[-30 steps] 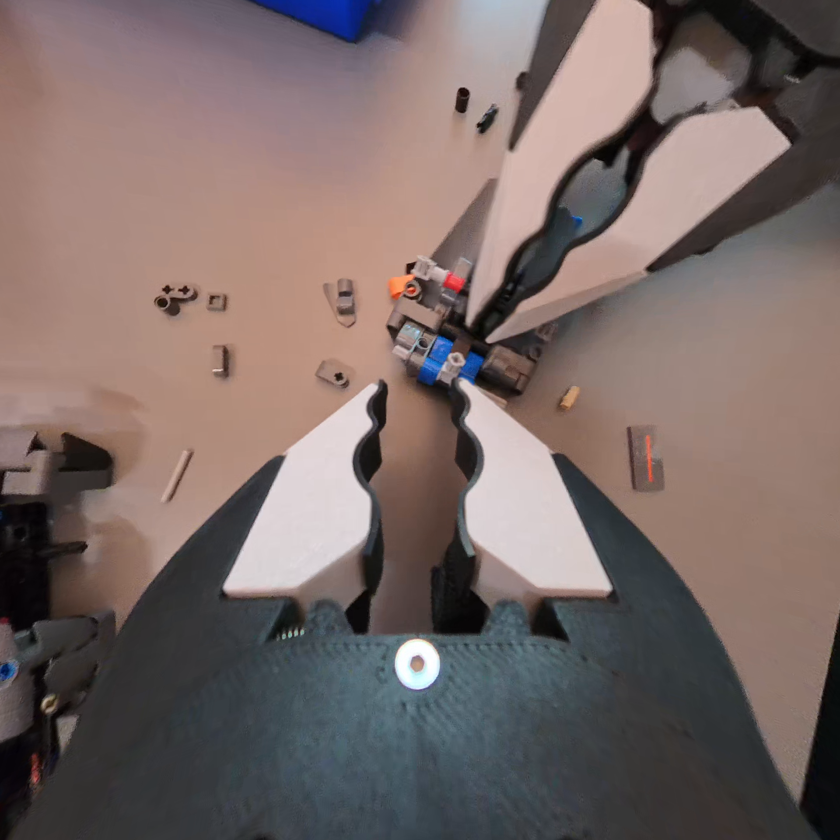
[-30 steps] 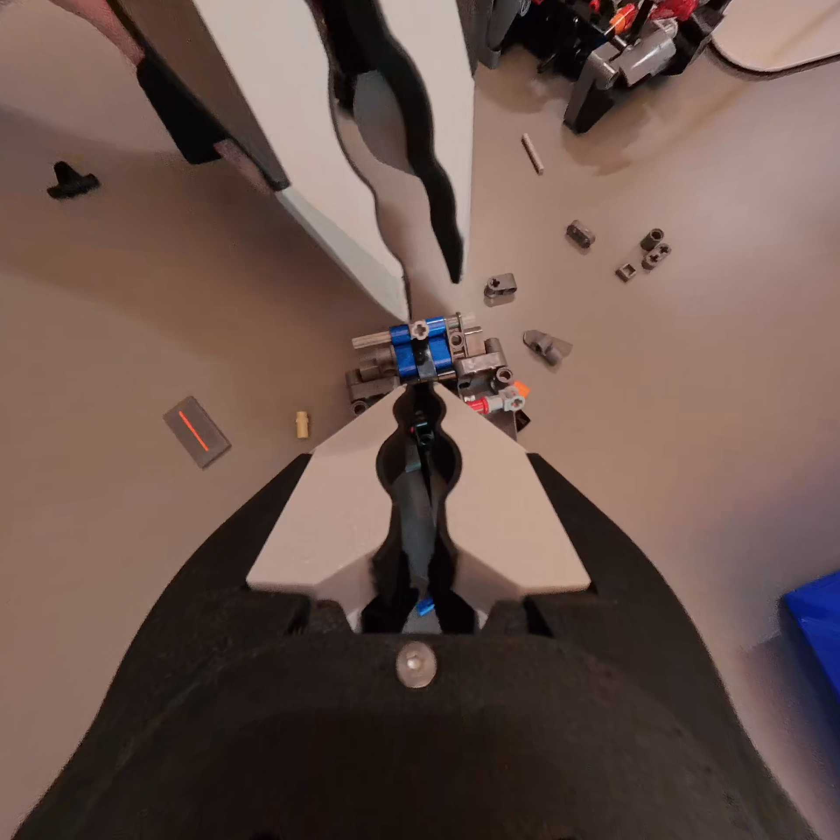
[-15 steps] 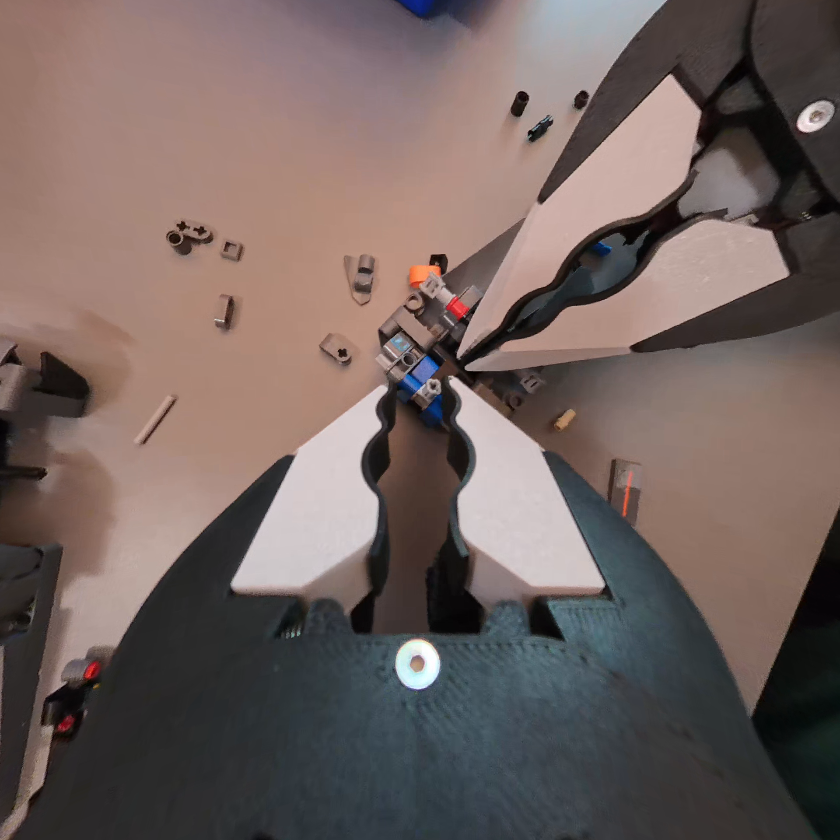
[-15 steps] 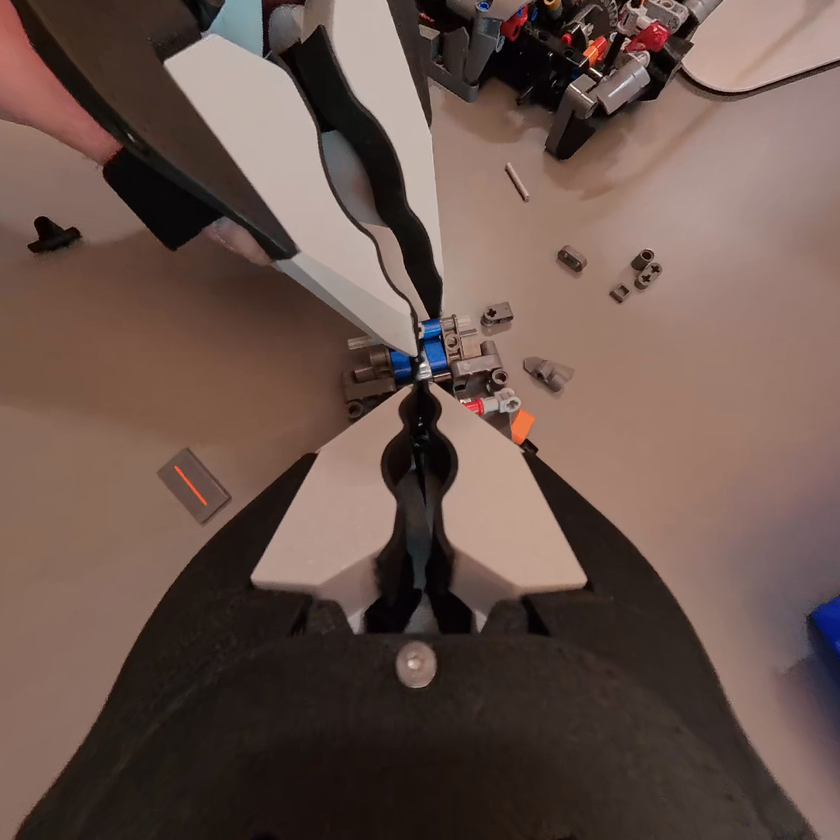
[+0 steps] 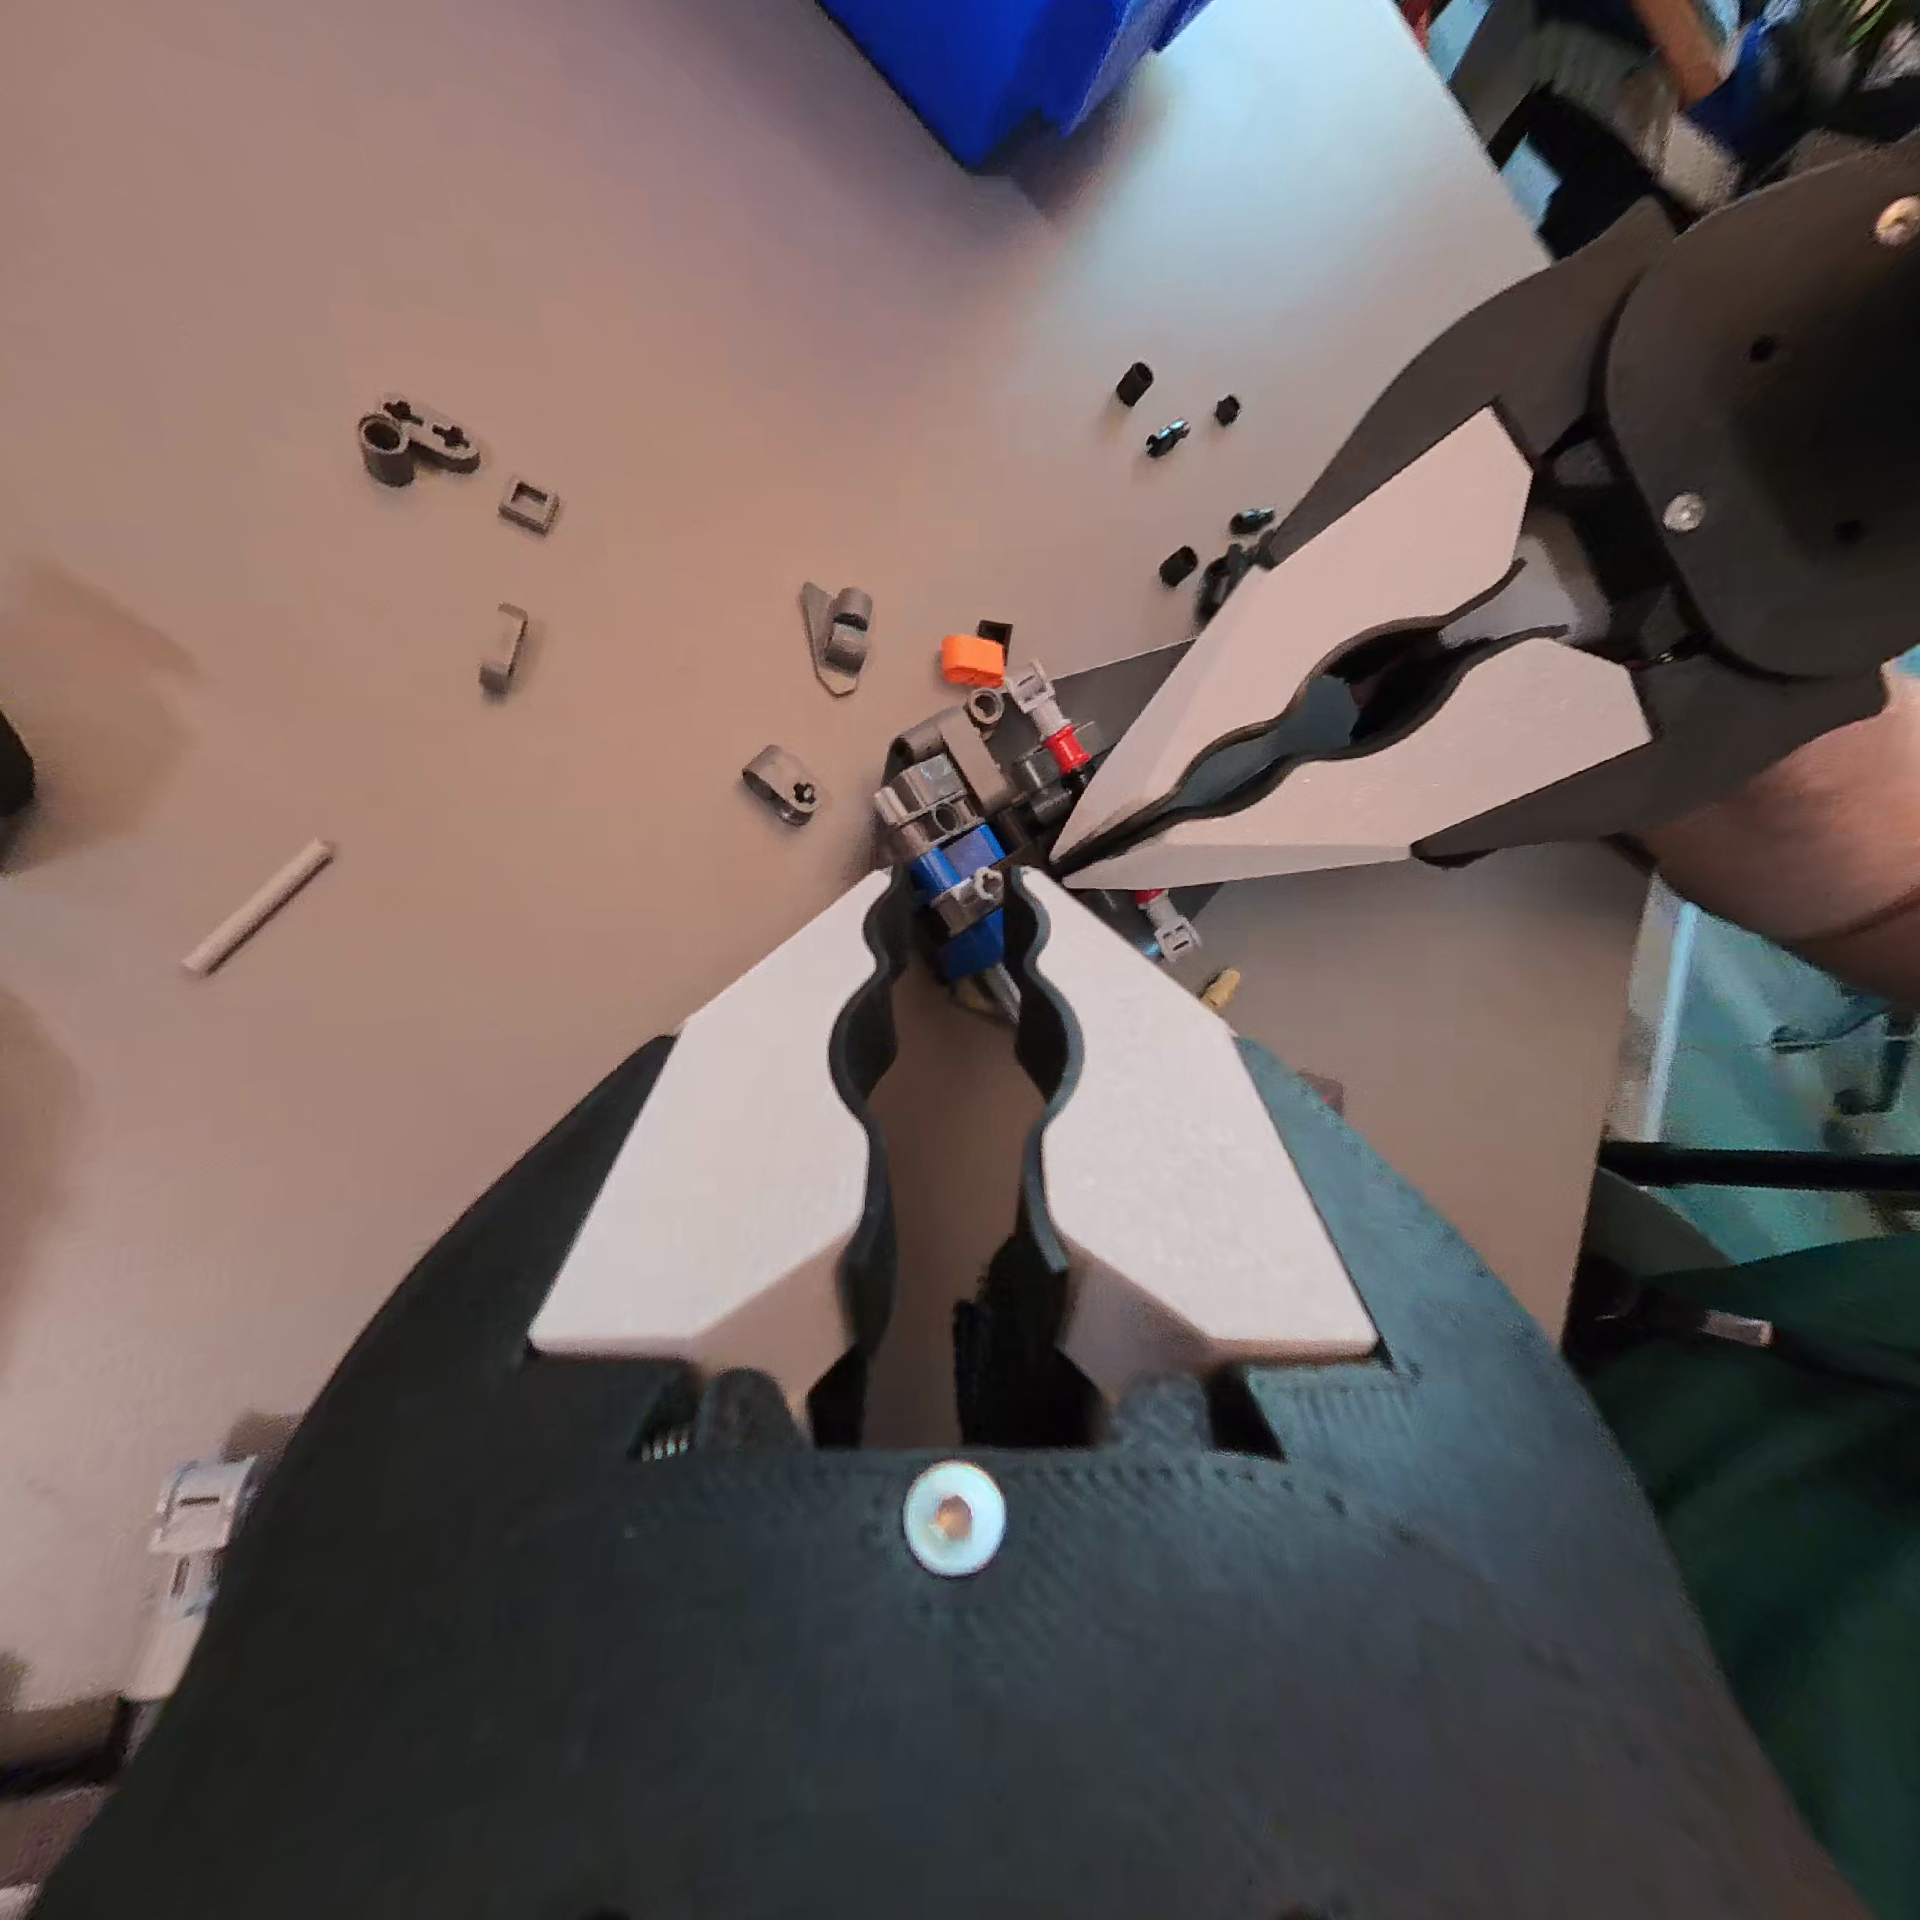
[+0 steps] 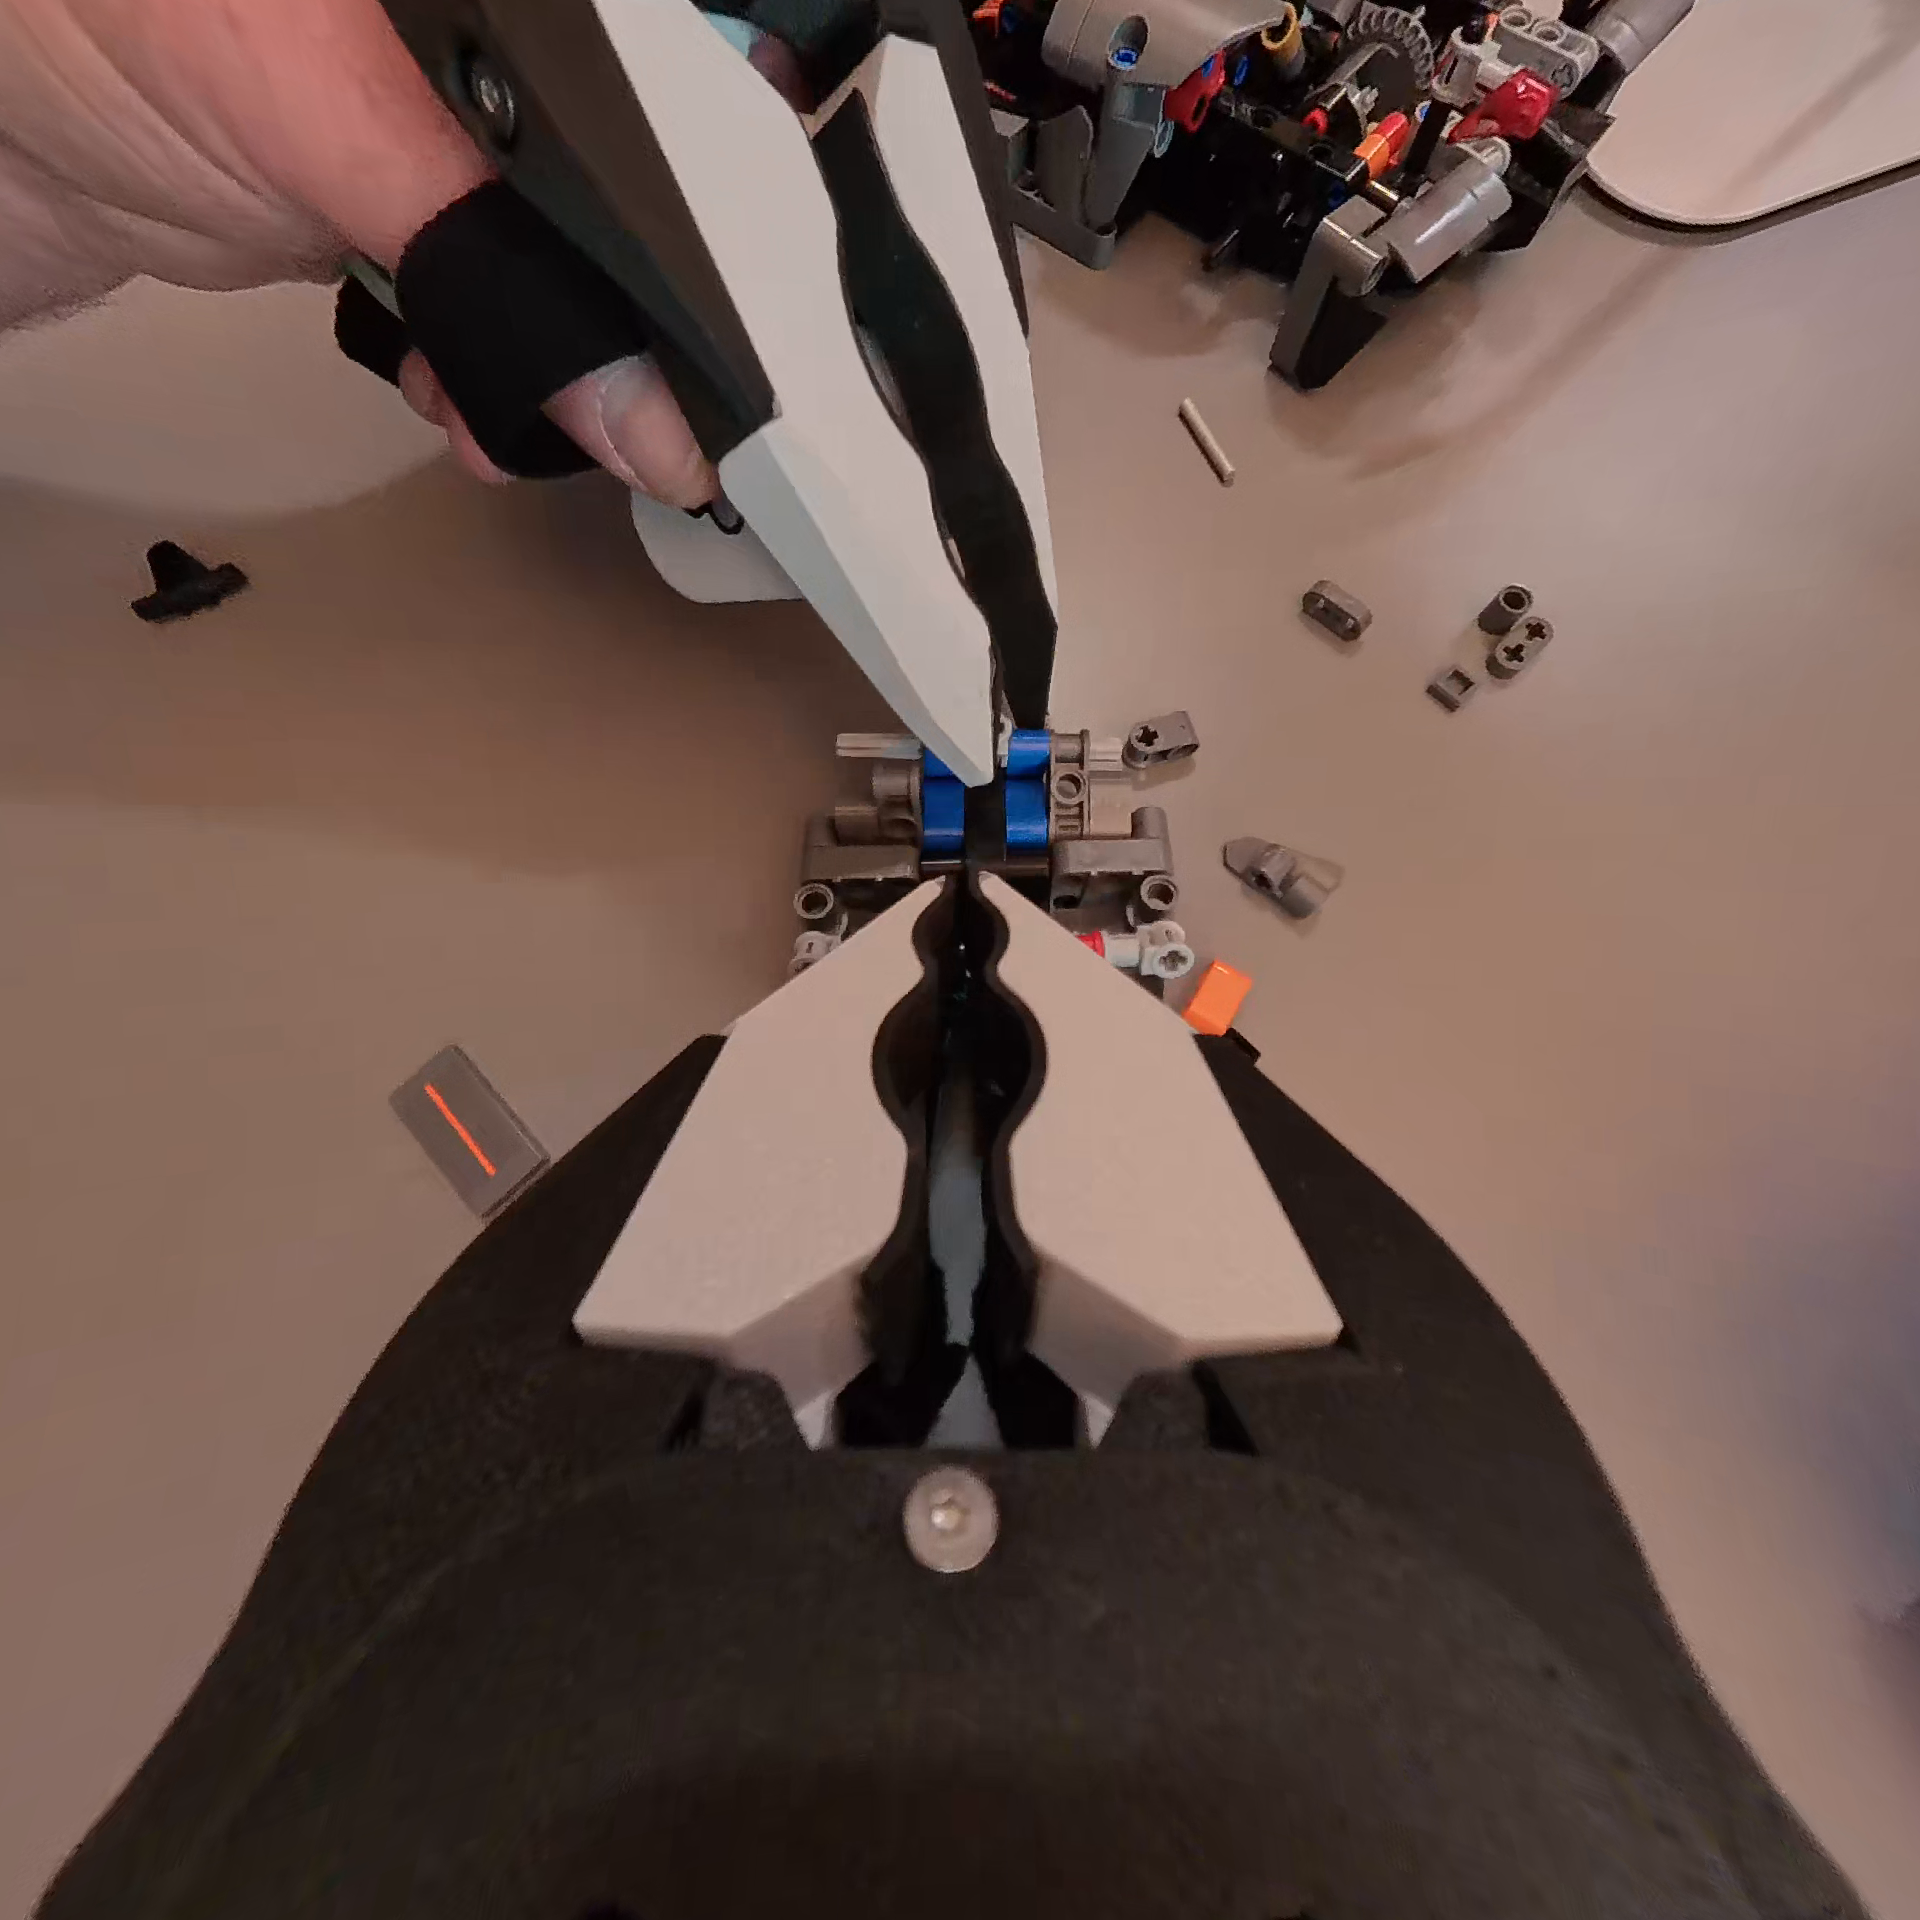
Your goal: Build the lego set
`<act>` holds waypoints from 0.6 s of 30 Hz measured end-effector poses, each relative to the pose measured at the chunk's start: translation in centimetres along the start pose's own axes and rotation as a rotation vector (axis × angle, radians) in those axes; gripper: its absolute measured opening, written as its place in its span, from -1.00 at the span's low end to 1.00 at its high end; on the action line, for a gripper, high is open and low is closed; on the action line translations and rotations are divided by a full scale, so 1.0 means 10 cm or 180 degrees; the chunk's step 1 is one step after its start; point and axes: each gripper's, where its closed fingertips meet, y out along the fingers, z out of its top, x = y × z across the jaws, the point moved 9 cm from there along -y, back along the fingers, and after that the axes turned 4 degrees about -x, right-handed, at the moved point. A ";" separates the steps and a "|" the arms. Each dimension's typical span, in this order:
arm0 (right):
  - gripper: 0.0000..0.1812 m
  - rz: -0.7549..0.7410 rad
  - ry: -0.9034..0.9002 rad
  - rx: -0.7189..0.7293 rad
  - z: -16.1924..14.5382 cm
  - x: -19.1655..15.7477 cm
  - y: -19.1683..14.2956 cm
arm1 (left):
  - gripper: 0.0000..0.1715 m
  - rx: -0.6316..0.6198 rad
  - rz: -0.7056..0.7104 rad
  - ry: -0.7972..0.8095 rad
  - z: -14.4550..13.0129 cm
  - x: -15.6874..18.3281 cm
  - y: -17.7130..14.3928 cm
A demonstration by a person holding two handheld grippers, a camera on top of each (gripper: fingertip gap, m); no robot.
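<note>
A small grey Lego assembly (image 5: 951, 774) with blue connectors (image 6: 1023, 805) lies on the tan table. My left gripper (image 5: 958, 888) straddles the blue part with its jaws a narrow way apart; I cannot tell whether they touch it. It also shows in the right wrist view (image 6: 1013, 748), coming down from the top. My right gripper (image 6: 961, 885) is shut on a thin black part at the assembly's near side. It also shows in the left wrist view (image 5: 1060, 860), with its tip against the assembly.
Loose parts lie around: an orange piece (image 5: 971, 657), grey connectors (image 5: 416, 449), a grey axle (image 5: 258, 906), black pins (image 5: 1164, 436), a grey tile with an orange line (image 6: 468, 1127). A large build (image 6: 1299, 125) stands behind. A blue bin (image 5: 997, 73) is far off. The table edge (image 5: 1621, 935) is right.
My left gripper moved forward so its fingers now straddle the blue part, and its jaws narrowed a little. The right gripper stayed shut at the assembly.
</note>
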 end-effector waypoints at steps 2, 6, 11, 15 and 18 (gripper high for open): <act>-1.00 0.0003 0.0005 0.0012 0.00 0.00 0.00 | -0.81 0.0067 -0.0114 -0.0088 -0.02 -0.03 0.00; -1.00 0.0010 -0.0007 0.0021 0.00 0.00 0.00 | -0.81 0.0157 -0.0304 -0.0256 -0.04 -0.08 0.00; -1.00 -0.0093 -0.0093 0.0011 0.00 0.01 -0.02 | -0.80 0.0156 -0.0251 -0.0157 -0.04 -0.06 0.01; -1.00 -0.0150 -0.0181 0.0204 0.05 0.02 -0.06 | -0.81 0.0092 -0.0158 -0.0025 -0.02 0.00 0.02; -1.00 -0.0119 -0.0189 0.0073 0.03 0.02 -0.01 | -0.82 0.0088 -0.0171 -0.0029 -0.01 0.01 0.04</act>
